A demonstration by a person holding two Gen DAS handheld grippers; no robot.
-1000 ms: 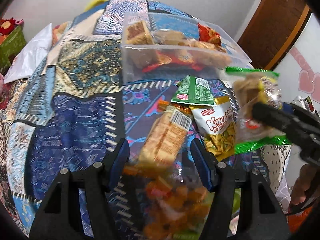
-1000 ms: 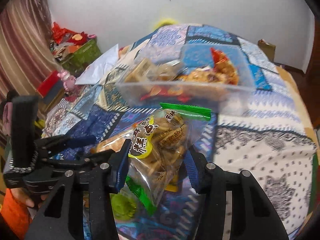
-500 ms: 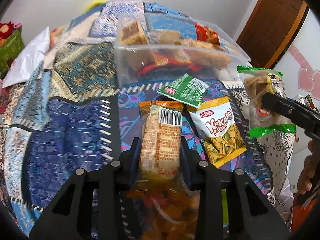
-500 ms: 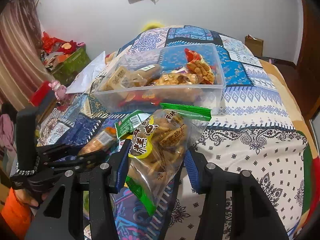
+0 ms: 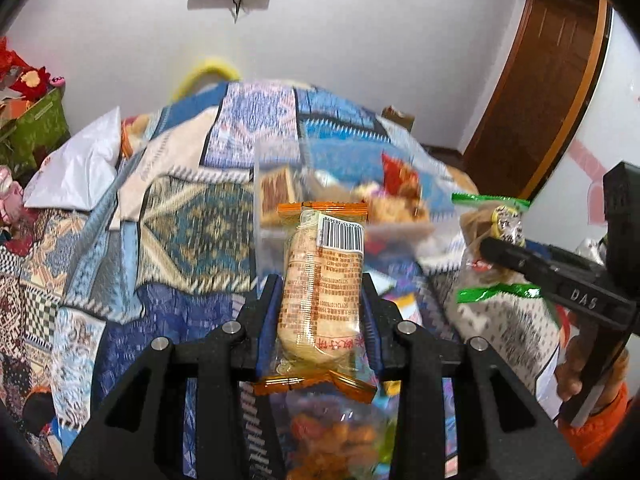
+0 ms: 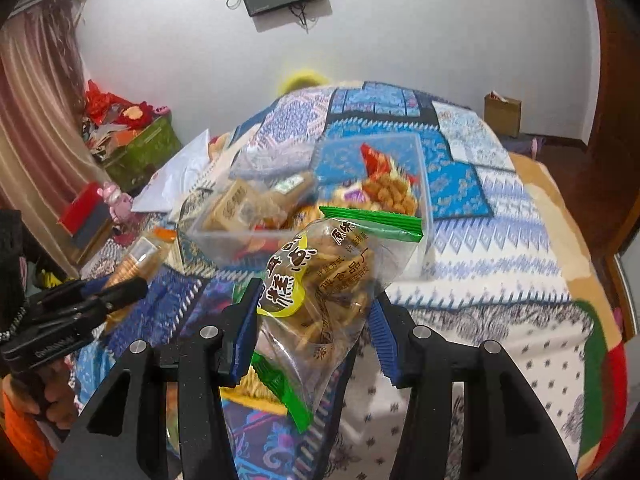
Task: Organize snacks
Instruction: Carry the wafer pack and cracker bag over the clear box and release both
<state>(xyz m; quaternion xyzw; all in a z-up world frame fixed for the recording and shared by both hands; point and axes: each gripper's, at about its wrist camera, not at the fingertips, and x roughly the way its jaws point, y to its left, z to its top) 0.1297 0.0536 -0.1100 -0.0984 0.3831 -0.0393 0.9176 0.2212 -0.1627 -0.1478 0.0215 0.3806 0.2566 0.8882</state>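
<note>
The left gripper (image 5: 320, 316) is seen with its jaws clamped on a biscuit packet (image 5: 322, 280), a clear wrapper with orange crimped ends and a barcode label near its top. The packet is held upright between the blue pads and is lifted clear of the bed (image 5: 188, 228), which is covered by a patchwork quilt.

The right gripper (image 6: 316, 328) is seen with its jaws clamped on a clear snack bag (image 6: 324, 276) with green sealed ends and a yellow label; fried sticks are visible inside. The bag is held tilted, its upper end leaning toward 1 o'clock, and is also off the bed.

A clear plastic box (image 6: 422, 184) is placed on the quilt beyond both grippers, at 12 o'clock in each wrist view. Several snacks are already contained in it, among them a red packet (image 6: 376, 160) at its far right. The box is blurred in the left wrist view.

Below the left gripper, at 6 o'clock, a bag of orange snacks (image 5: 340, 436) is seen lying on the bed. A white pillow (image 5: 80, 168) is noted at 10 o'clock in the left wrist view. A hand (image 5: 576, 364) with an orange sleeve is visible on the right gripper's handle.
</note>
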